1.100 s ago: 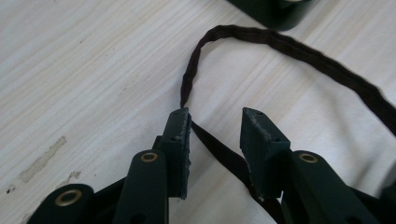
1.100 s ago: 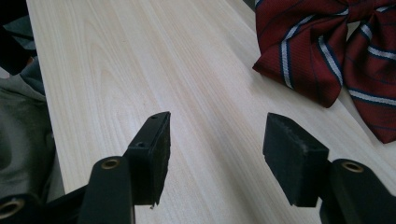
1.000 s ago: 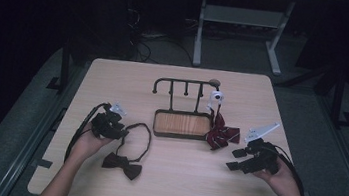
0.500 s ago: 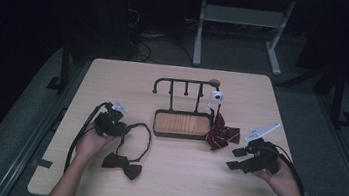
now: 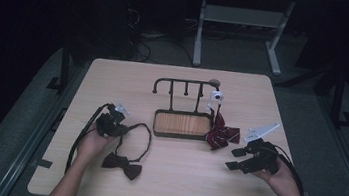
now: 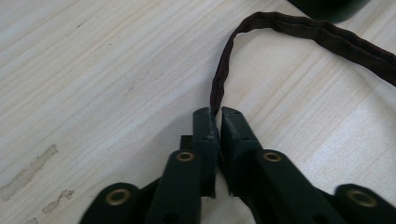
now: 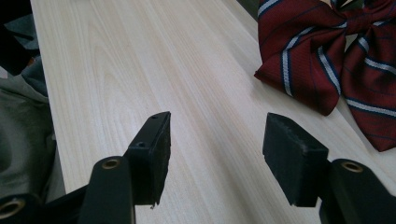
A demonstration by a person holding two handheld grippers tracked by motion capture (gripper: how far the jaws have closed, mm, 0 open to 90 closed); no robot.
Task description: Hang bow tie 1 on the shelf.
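at the near left of the table, the left gripper (image 5: 111, 124) has its jaws pinched together on the thin neck strap (image 6: 219, 88) of the dark bow tie (image 5: 122, 165). the strap loops away from the jaw tips toward the stand, and the bow itself lies flat on the wood just in front of the person's left hand (image 5: 90, 143). on the other side, the right gripper (image 5: 248, 160) hovers with its jaws spread wide and nothing between them, aimed along the table (image 5: 114, 78) with the striped red bow tie (image 7: 327, 60) lying near, ahead and to one side.

between the two stands the small rack (image 5: 184, 86), a rail of pegs over a wooden tray (image 5: 182, 124). the red tie rests against the tray's right end, its white fastener up by the rail's end.

judging by this layout, the aim is likely to hang the ties on the pegs. neither tie looks properly hung yet. the dark one is only just gripped, so nearly everything remains.
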